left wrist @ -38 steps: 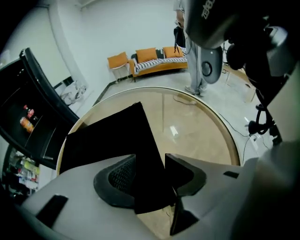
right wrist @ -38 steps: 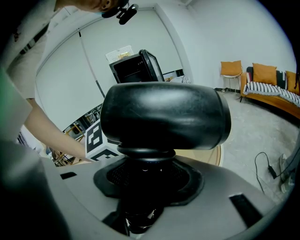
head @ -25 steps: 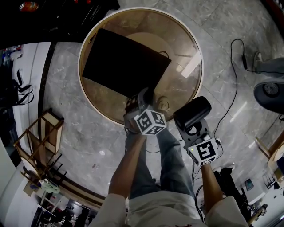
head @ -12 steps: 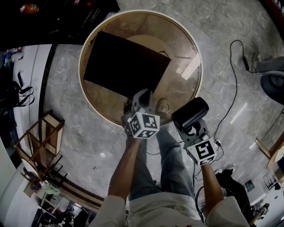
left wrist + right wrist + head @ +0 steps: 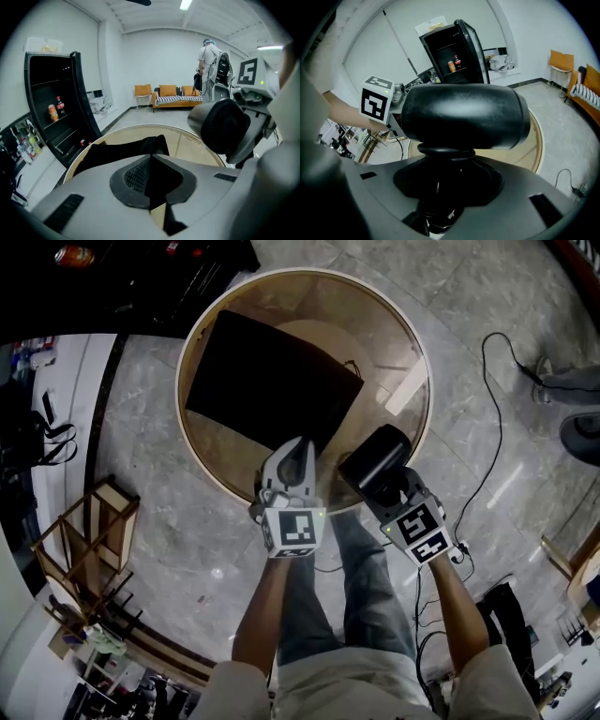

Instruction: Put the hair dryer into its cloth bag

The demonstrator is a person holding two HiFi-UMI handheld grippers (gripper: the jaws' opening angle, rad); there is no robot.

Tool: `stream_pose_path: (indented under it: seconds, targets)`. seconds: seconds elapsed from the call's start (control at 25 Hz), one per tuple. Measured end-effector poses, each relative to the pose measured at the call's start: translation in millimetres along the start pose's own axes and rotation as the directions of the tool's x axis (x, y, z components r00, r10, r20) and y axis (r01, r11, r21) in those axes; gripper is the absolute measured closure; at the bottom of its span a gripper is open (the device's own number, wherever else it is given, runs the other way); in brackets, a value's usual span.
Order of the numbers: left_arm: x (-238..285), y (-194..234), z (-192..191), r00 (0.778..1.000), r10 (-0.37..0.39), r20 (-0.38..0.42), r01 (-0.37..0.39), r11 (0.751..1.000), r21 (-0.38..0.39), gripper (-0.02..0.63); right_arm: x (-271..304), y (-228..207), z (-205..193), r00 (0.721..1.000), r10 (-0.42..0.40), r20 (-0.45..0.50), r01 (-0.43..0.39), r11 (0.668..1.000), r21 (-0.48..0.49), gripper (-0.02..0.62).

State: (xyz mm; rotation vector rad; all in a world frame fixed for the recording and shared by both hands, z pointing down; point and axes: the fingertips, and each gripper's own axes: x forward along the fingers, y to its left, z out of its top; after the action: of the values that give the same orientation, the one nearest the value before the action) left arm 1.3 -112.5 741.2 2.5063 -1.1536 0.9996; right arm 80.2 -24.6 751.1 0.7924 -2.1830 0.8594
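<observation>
Big change on the left: a sec ago the left claw (image 5: 298, 448) sat half open at the near edge of the cloth bag (image 5: 267, 381), and now it's clenched on that edge. In the left gripper view the jaws meet (image 5: 150, 161) w/ a fold of black fabric pinched between them, and the claw has come up a bit, so the hem is lifted off the counter (image 5: 398, 334) while the rest of the bag lies flat. On the right, no change in grip: the right claw (image 5: 394, 491) is grasping the hair dryer (image 5: 375, 463) by its handle, barrel upward. What did change is its place. It hung out over the floor (image 5: 497, 427), well apart from the left claw, and now the barrel is over the counter's near rim, just beside the left claw. From the left gripper view we see the dryer's rear grille (image 5: 225, 126) close at the right. What it means, as we read it: the bag is secured and the dryer is staged next to it, so we're at the start of insertion. We can't tell yet whether only one layer is pinched, i.e. whether the mouth is actually open. If both layers are caught, the nozzle will just push the bag along the counter — worth checking before we feed it in.
</observation>
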Motion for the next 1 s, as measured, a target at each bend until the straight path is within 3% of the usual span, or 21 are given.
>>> stream_pose_path:
  seconds: [0.32, 1.0]
  targets:
    - [-6.5, 3.3, 0.6, 1.0, -0.003, 0.009, 0.003, 1.0, -0.026, 0.568, 38.0, -6.1, -1.6, 0.983, 0.048, -0.176, -0.062, 0.995, -0.076, 0.402]
    - [-14.7, 1.0, 3.9, 0.997, -0.06, 0.046, 0.061, 0.998, -0.02, 0.568, 81.3, -13.9, -5.6, 0.875, 0.078, -0.478, -0.184, 0.967, -0.179, 0.4]
